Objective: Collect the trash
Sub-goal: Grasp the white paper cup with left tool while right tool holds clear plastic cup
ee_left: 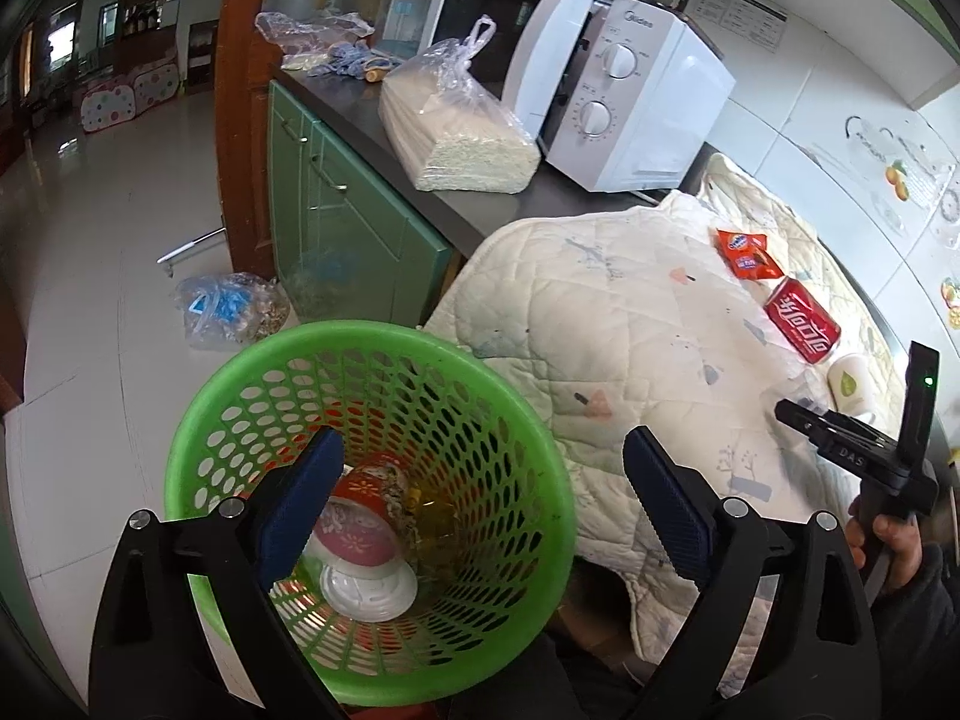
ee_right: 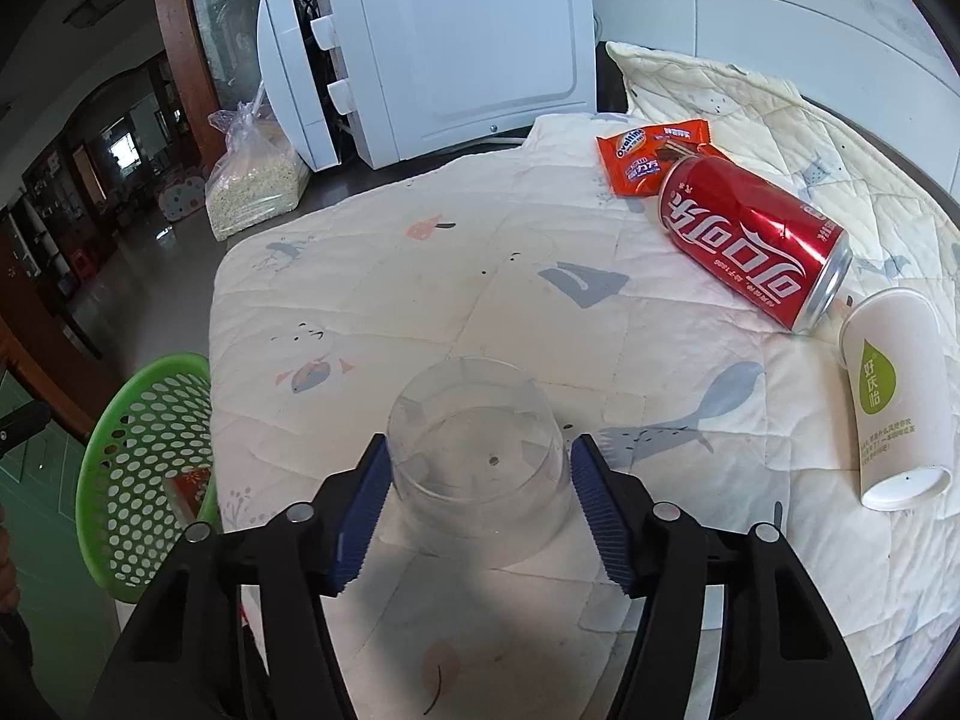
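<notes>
**Clear cup between the right fingers, basket under the left**

The right gripper (ee_right: 477, 474) sits low over the quilted cloth (ee_right: 480, 276), its blue pads set wide to either side of a clear plastic cup (ee_right: 477, 450) that stands upside down on the cloth. The left pad (ee_right: 363, 510) lies against the cup's wall or just beside it; the right pad looks a little apart from it, so the cup is bracketed, not yet squeezed.

Farther along the cloth, well apart from that gripper, a red cola can (ee_right: 753, 240) lies on its side, its rim just beside a toppled white paper cup (ee_right: 897, 402). An orange snack wrapper (ee_right: 651, 156) lies at the can's far end.

The left gripper (ee_left: 480, 501) hangs wide open and empty over the green basket (ee_left: 198, 438), which stands beside the cloth's edge. A red patterned cup (ee_left: 360, 516) already lies in the basket's bottom.
</notes>
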Demonstrator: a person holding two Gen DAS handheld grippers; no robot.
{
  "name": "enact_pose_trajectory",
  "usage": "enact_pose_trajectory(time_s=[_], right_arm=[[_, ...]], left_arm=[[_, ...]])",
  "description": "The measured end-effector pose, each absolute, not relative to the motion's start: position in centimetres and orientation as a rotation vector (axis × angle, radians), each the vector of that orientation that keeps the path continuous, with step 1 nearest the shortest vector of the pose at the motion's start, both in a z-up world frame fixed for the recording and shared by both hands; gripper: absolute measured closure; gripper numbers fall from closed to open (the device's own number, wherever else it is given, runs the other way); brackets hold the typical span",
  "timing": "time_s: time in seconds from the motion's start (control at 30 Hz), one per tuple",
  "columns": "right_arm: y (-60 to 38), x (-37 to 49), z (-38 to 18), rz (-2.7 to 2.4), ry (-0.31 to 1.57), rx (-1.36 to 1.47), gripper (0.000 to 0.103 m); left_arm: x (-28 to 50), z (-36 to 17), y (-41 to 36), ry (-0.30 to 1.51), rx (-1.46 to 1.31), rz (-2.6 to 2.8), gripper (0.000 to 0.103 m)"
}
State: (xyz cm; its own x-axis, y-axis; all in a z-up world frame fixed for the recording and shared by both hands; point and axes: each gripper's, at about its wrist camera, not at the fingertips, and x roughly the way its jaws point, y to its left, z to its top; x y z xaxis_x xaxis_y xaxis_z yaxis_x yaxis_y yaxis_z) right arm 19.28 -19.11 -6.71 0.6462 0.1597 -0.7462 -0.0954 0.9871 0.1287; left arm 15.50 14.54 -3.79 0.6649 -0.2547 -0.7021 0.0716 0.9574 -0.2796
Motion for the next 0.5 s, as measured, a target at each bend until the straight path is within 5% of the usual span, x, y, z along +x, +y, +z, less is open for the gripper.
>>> enact_pose_trajectory(time_s=[0.5], right_arm=[[-24.0, 12.4, -3.6, 0.094, 0.787, 0.119, 0.045]], left_arm=[[17.3, -1.9, 3.2, 0.841, -0.183, -0.412, 0.010]])
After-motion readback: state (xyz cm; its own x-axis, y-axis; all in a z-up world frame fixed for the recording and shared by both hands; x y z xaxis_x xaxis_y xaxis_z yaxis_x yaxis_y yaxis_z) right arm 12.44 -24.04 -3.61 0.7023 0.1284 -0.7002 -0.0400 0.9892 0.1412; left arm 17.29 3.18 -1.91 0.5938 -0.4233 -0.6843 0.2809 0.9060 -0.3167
